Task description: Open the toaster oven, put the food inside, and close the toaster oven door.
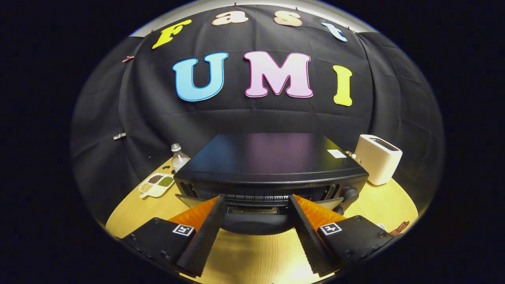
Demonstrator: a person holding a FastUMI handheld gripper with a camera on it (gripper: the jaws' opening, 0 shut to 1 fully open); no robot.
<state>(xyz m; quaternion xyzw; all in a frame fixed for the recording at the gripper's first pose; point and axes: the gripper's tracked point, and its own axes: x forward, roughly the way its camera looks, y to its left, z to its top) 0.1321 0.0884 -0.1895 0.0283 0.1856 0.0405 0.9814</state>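
The black toaster oven [268, 157] stands on the wooden table just ahead of my fingers. Its door [252, 225] hangs tilted down and outward between the fingers, and the wire rack [256, 198] shows in the opening above it. My gripper [256, 199] is open, its fingers spread wide with the tips at the front of the oven opening and nothing pressed between them. A reddish-brown strip of food [399, 228] lies on the table beyond the right finger, beside a small white piece.
A white slot toaster [378, 158] stands right of the oven. To the oven's left are a clear bottle [178, 157] and a white divided tray [156, 184] of grains. The yellow table [130, 215] runs round in front.
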